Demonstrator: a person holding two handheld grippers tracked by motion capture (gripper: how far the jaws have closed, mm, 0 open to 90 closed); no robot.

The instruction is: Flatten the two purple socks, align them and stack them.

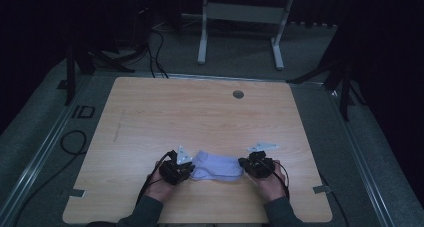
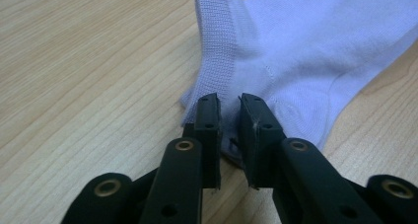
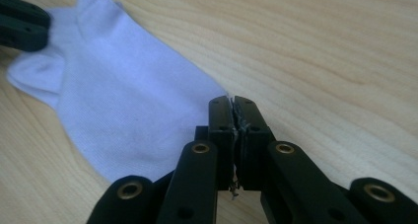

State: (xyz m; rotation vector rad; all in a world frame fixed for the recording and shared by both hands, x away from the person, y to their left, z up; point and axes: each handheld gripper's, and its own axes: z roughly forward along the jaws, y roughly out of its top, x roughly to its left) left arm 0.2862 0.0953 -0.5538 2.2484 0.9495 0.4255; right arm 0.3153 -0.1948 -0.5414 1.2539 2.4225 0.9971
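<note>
Left gripper (image 1: 186, 171) sits at the cuff end of a pale lilac sock (image 1: 216, 167), near the front edge of the wooden table (image 1: 200, 112), slightly left of centre. In the left gripper view, this gripper (image 2: 230, 130) has its jaws a narrow gap apart, one on either side of the sock (image 2: 296, 61) at the heel, just below the ribbed cuff (image 2: 217, 41); fabric lies between the pads, but whether they press it cannot be told. Right gripper (image 1: 246, 163) is at the sock's opposite end, the toe. In the right gripper view, this gripper (image 3: 232, 135) has its jaws pressed together, and a thin edge of the sock (image 3: 123, 100) is pinched between the pads. The left gripper's black body (image 3: 22, 21) shows at the top left corner of that view, over the cuff end. The sock lies flat on the table, stretched between both grippers, parallel to the front edge. A hand (image 1: 161, 186) holds the left gripper and a hand (image 1: 272, 183) holds the right, both entering across the front edge.
</note>
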